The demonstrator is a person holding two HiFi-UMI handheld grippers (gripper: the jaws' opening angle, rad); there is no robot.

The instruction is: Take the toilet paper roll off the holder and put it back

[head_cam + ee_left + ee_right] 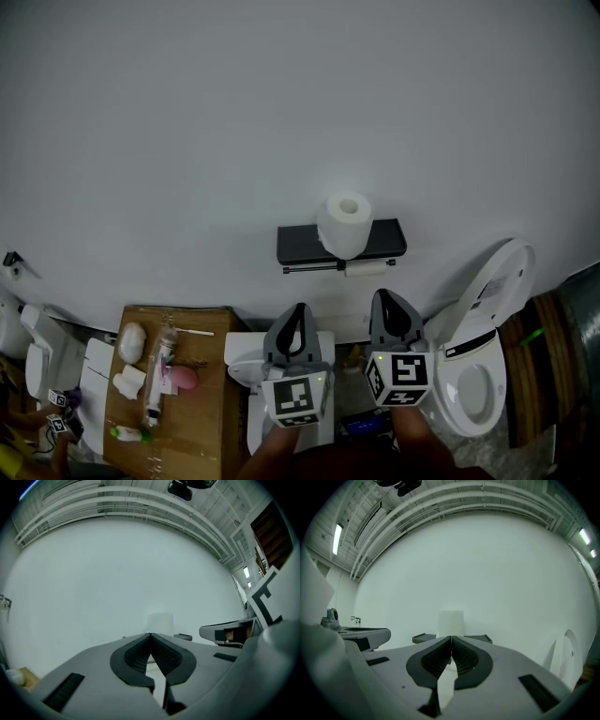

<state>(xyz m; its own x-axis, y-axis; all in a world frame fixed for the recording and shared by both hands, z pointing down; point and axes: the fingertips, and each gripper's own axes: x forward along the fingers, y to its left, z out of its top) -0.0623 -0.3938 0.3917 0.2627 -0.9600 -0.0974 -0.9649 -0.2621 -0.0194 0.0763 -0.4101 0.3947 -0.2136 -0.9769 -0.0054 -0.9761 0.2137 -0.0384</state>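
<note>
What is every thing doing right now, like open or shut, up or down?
Left gripper, shut, empty.
Right gripper, shut, empty.
Toilet paper roll, standing on end on top of the holder.
Holder, on the wall, carrying the roll.
Toilet lid, up.
Bottle, lying on its side on the cardboard box.

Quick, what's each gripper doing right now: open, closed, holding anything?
Left gripper: closed, holding nothing.
Right gripper: closed, holding nothing.
</note>
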